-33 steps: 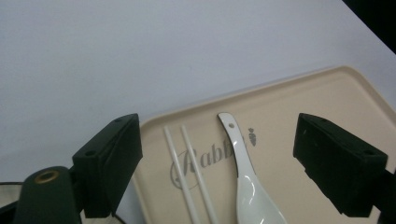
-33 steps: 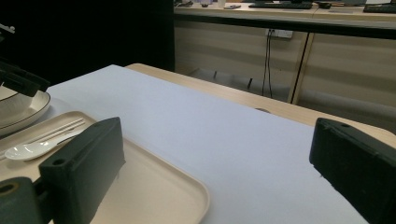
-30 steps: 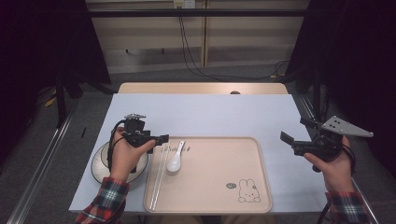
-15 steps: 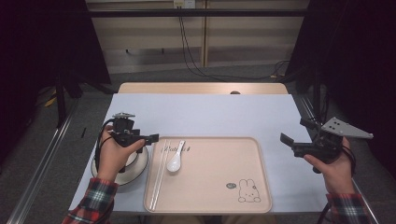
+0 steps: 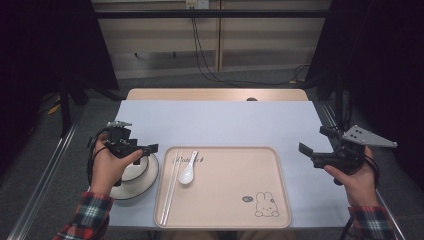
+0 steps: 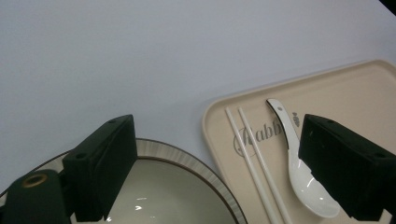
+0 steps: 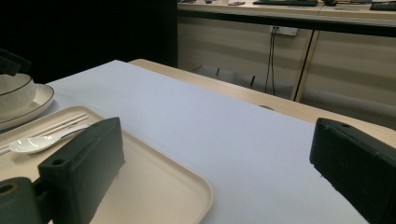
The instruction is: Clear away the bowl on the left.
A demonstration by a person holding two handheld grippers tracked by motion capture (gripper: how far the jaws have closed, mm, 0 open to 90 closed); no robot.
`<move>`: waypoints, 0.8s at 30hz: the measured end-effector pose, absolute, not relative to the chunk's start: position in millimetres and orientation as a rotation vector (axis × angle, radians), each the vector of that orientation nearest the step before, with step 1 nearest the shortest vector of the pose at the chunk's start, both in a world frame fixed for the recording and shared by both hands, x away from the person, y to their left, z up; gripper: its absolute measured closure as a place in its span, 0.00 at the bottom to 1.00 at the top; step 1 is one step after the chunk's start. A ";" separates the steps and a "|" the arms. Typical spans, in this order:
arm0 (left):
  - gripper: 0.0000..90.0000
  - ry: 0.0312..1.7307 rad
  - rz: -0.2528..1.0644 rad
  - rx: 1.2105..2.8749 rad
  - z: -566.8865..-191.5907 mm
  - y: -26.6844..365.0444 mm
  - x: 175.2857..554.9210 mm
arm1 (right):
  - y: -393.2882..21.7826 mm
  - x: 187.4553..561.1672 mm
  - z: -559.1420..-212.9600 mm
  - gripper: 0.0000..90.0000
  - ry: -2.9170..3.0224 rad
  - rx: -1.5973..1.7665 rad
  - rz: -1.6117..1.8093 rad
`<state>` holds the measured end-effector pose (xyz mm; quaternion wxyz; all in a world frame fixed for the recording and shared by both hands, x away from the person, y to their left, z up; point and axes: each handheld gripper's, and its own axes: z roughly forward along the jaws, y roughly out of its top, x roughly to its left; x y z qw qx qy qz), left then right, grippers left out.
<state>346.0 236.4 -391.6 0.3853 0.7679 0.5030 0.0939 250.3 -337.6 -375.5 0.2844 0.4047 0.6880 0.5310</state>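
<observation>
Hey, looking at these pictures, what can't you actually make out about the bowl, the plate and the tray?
- Bowl: high view, the left gripper and hand cover most of it; left gripper view cuts it at the bottom edge.
- Plate: partly under the hand.
- Tray lettering: chopsticks and spoon cross it.

Both grippers black, blocky two-jaw units. Left gripper [image 5: 146,148] trails a black cable. Right gripper [image 5: 314,142] carries a grey three-cornered plate with small dark holes. Person wears red-plaid sleeves [image 5: 89,216].
</observation>
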 end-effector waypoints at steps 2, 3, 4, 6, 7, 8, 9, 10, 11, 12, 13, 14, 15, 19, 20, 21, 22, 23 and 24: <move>0.13 1.289 0.239 1.946 -391.7 236.7 345.7 | -337.1 250.5 -375.6 0.03 1.840 1.084 1.419; 0.12 1.282 0.238 1.957 -391.1 238.3 345.5 | -336.5 251.0 -375.5 0.03 1.841 1.076 1.426; 0.12 1.283 0.238 1.951 -390.9 238.8 345.1 | -336.5 251.0 -375.5 0.03 1.841 1.076 1.426; 0.12 1.280 0.247 1.958 -390.4 241.0 345.1 | -336.3 251.4 -375.6 0.03 1.845 1.071 1.429; 0.11 1.280 0.253 1.962 -390.0 242.7 345.2 | -336.4 251.3 -375.6 0.03 1.846 1.075 1.426; 0.11 1.287 0.254 1.950 -390.3 242.7 345.1 | -336.7 251.5 -375.7 0.03 1.845 1.075 1.423; 0.10 1.282 0.257 1.962 -390.3 245.3 345.2 | -336.8 251.5 -375.4 0.03 1.844 1.077 1.426; 0.10 1.282 0.257 1.962 -390.3 245.3 345.2 | -336.8 251.5 -375.4 0.03 1.844 1.077 1.426; 0.10 1.289 0.265 1.952 -390.6 246.4 345.3 | -336.8 251.8 -375.5 0.03 1.841 1.075 1.426; 0.09 1.284 0.268 1.956 -390.6 247.8 345.4 | -337.2 252.0 -375.5 0.03 1.841 1.074 1.423; 0.08 1.284 0.271 1.955 -390.3 249.0 345.2 | -337.1 252.0 -375.3 0.03 1.836 1.077 1.428; 0.08 1.284 0.277 1.955 -390.3 249.4 345.1 | -337.1 252.0 -375.3 0.03 1.836 1.077 1.428; 0.08 1.285 0.281 1.951 -390.2 250.5 345.1 | -337.1 252.0 -375.3 0.03 1.837 1.077 1.428; 0.06 1.279 0.286 1.957 -390.0 254.1 345.2 | -336.9 251.7 -375.2 0.03 1.844 1.073 1.424; 0.06 1.273 0.287 1.979 -390.0 255.5 345.2 | -336.9 251.7 -375.2 0.03 1.844 1.073 1.424; 0.05 1.271 0.288 1.985 -390.4 256.6 345.1 | -337.0 251.7 -375.2 0.03 1.844 1.073 1.426; 0.05 1.276 0.300 1.981 -390.6 257.7 344.9 | -337.0 251.7 -375.1 0.03 1.844 1.074 1.425; 0.05 1.279 0.295 1.978 -390.7 259.3 344.8 | -337.1 251.7 -375.1 0.03 1.838 1.073 1.427; 0.05 1.286 0.302 1.979 -391.0 263.0 344.8 | -337.1 251.7 -375.1 0.03 1.838 1.074 1.427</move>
